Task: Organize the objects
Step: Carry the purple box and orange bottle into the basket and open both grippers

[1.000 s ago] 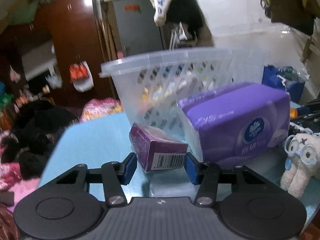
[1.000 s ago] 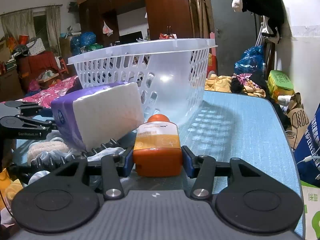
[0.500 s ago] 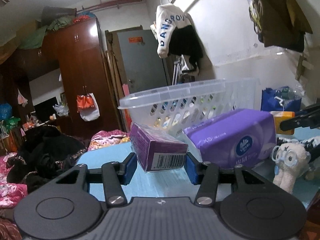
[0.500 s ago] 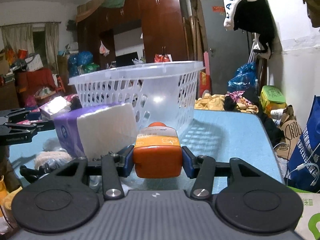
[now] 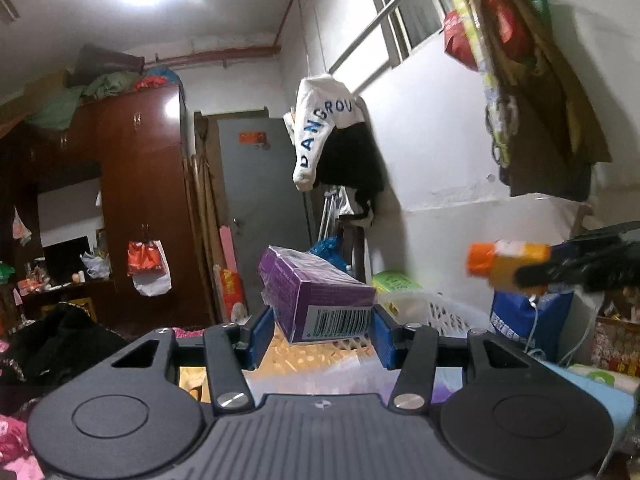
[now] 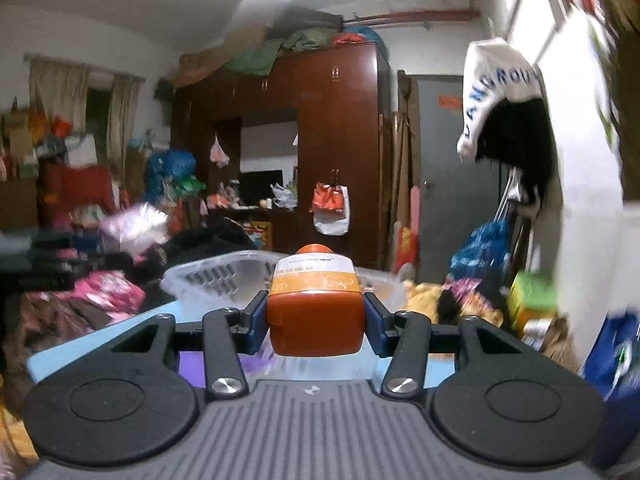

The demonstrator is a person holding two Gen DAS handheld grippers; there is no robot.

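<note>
Lots got lost in blur here

The bottle (image 5: 506,266) was smeared in the left view, the basket (image 6: 224,276) mostly hidden behind it in the right.

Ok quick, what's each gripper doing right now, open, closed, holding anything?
Left gripper: closed on the purple box, lifted above the white basket.
Right gripper: closed on the orange bottle, also lifted.

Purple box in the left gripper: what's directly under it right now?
Below the purple box, held by the left gripper, the white basket shows with orange-lit mesh. The gripper body covers the rest, so the basket floor and contents cannot be seen.
</note>
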